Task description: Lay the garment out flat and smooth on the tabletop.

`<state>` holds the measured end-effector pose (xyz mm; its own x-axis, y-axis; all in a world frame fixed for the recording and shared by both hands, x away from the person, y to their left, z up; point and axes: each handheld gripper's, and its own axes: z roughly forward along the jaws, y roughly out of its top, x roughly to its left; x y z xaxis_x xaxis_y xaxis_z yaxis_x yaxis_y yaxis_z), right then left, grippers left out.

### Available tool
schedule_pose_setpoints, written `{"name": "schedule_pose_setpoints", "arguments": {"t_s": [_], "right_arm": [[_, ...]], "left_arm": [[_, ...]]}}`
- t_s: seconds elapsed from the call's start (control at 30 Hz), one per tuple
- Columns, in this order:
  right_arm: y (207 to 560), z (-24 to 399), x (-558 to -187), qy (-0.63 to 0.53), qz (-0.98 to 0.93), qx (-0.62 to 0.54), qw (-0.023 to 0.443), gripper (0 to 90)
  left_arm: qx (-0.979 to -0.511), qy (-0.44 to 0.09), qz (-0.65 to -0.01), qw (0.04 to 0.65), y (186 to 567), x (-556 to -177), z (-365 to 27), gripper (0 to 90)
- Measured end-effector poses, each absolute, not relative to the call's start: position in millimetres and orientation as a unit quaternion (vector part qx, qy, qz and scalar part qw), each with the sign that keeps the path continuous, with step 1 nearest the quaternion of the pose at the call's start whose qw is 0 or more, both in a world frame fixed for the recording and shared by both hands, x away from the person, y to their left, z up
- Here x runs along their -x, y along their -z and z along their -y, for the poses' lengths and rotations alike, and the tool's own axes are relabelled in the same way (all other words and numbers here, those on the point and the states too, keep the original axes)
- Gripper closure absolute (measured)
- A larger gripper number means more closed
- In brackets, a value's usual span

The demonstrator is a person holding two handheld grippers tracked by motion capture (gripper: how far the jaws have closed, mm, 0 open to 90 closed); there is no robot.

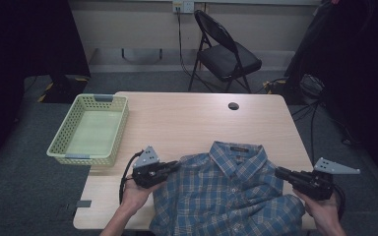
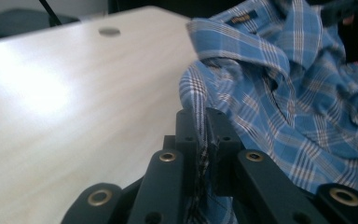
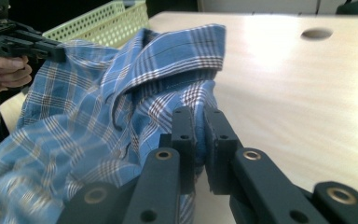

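A blue plaid shirt lies collar-away on the near part of the wooden table, its lower part bunched at the front edge. My left gripper is shut on the shirt's left shoulder; in the left gripper view the cloth is pinched between the black jaws of the left gripper. My right gripper is shut on the right shoulder, and in the right gripper view the shirt runs into the closed jaws of the right gripper. The left gripper appears there at upper left, also clamped on fabric.
A pale green mesh basket sits at the table's left edge, partly overhanging. A round cable hole marks the far side of the table. A black folding chair stands behind the table, with cables on the floor at right.
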<state>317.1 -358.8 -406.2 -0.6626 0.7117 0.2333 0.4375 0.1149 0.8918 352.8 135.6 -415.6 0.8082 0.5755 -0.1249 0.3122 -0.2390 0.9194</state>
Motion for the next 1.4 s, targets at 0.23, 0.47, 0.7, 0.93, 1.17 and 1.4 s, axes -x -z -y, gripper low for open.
{"name": "schedule_pose_setpoints", "arguments": {"t_s": [0.23,0.47,0.7,0.93,1.17,1.4], "right_arm": [[384,358,-321,-0.546,-0.73,-0.378,0.161,84.2],[361,346,-325,-0.544,-0.725,-0.368,0.21,84.2],[346,338,-338,-0.548,-0.719,-0.363,0.224,84.3],[320,333,-342,-0.567,-0.705,-0.346,0.249,84.3],[287,327,-350,-0.569,-0.697,-0.338,0.277,84.3],[264,319,-390,-0.533,-0.703,-0.36,0.303,84.2]], "left_arm": [[-0.753,-0.132,-0.296,0.572,401,-359,-149,84.6],[-0.748,-0.155,-0.294,0.574,384,-362,-155,84.5],[-0.733,-0.175,-0.302,0.584,369,-369,-164,84.4],[-0.714,-0.191,-0.295,0.606,350,-365,-170,84.4],[-0.699,-0.209,-0.296,0.616,331,-375,-170,84.4],[-0.686,-0.227,-0.322,0.612,312,-413,-165,84.3]]}}
